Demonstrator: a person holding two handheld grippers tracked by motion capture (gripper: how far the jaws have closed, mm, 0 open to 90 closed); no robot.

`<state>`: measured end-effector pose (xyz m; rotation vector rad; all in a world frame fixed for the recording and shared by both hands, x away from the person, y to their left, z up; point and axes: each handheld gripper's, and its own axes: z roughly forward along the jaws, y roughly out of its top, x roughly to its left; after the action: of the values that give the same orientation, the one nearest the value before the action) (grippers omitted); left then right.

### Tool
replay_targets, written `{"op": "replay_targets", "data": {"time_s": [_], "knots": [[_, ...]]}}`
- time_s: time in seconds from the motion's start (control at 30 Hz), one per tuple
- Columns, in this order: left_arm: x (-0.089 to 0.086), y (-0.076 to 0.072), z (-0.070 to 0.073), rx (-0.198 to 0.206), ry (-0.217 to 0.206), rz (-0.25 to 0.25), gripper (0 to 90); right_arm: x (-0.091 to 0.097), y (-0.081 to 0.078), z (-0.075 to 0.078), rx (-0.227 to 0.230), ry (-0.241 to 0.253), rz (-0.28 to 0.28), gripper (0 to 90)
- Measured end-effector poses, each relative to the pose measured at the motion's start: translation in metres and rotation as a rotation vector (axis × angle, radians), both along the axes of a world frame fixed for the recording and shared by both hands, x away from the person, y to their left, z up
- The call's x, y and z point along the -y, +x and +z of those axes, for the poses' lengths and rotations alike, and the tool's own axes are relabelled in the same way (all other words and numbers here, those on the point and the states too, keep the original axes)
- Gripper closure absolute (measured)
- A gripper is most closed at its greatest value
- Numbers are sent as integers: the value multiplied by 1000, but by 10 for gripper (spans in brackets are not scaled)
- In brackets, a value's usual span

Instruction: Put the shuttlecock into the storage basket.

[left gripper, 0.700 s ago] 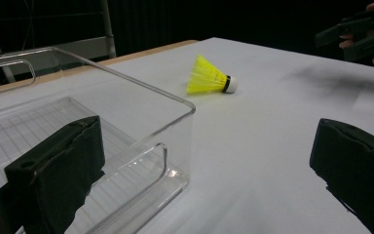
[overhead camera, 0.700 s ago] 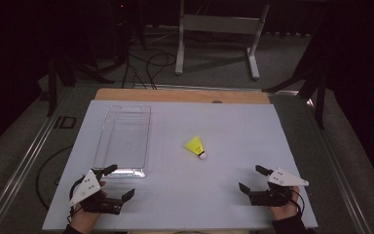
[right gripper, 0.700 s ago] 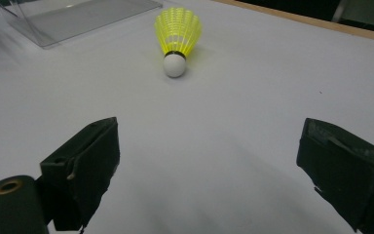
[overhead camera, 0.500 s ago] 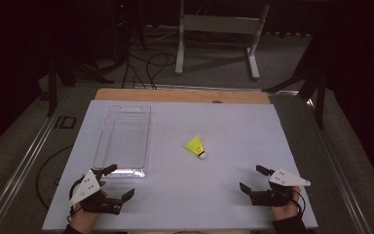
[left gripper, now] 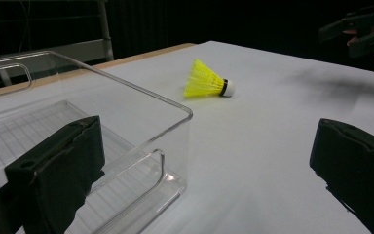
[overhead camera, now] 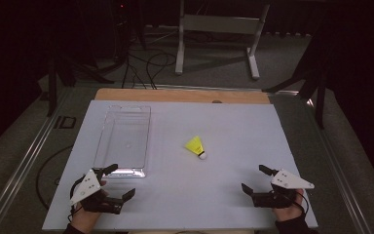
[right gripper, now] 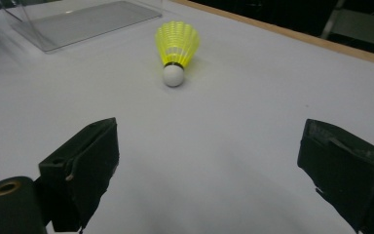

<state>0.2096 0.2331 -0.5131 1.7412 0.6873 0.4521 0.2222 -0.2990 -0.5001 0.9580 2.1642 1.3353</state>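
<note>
A yellow shuttlecock (overhead camera: 196, 146) with a white cork lies on its side on the white table top (overhead camera: 233, 126), a little right of the middle. In the left gripper view the shuttlecock (left gripper: 207, 80) lies beyond the tray corner. The right gripper view has the shuttlecock (right gripper: 177, 48) straight ahead, cork toward the camera. A clear plastic tray (overhead camera: 102, 139) stands empty at the left. My left gripper (overhead camera: 121, 181) (left gripper: 204, 170) rests open at the tray's near end, one jaw beside its wall (left gripper: 141, 90). My right gripper (overhead camera: 253, 178) (right gripper: 214, 165) is open near the front right edge, holding nothing.
A wooden strip (overhead camera: 180, 95) runs along the table's far edge. Behind it on the floor stand a metal frame (overhead camera: 214, 24) and loose cables (overhead camera: 146, 61). The right gripper (left gripper: 360, 29) appears far off in the left gripper view. The tray (right gripper: 87, 19) lies far left in the right gripper view.
</note>
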Motion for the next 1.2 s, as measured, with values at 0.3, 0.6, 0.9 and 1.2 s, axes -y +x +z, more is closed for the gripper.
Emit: {"op": "replay_targets", "data": {"time_s": [0.3, 0.6, 0.9, 1.2], "knots": [[0, 0, 0, 6, 2, -11, 3, 8, 3, 9, -40, -8, -30, 81], [1, 0, 0, 3, 3, -13, 3, 0, 12, 21, -155, -101, 50, 79], [1, 0, -1, 3, 7, -13, 3, 3, 21, 34, -232, -175, 78, 74], [1, 1, -1, 1, 7, -17, 3, 0, 28, 43, -306, -275, 115, 73]]}}
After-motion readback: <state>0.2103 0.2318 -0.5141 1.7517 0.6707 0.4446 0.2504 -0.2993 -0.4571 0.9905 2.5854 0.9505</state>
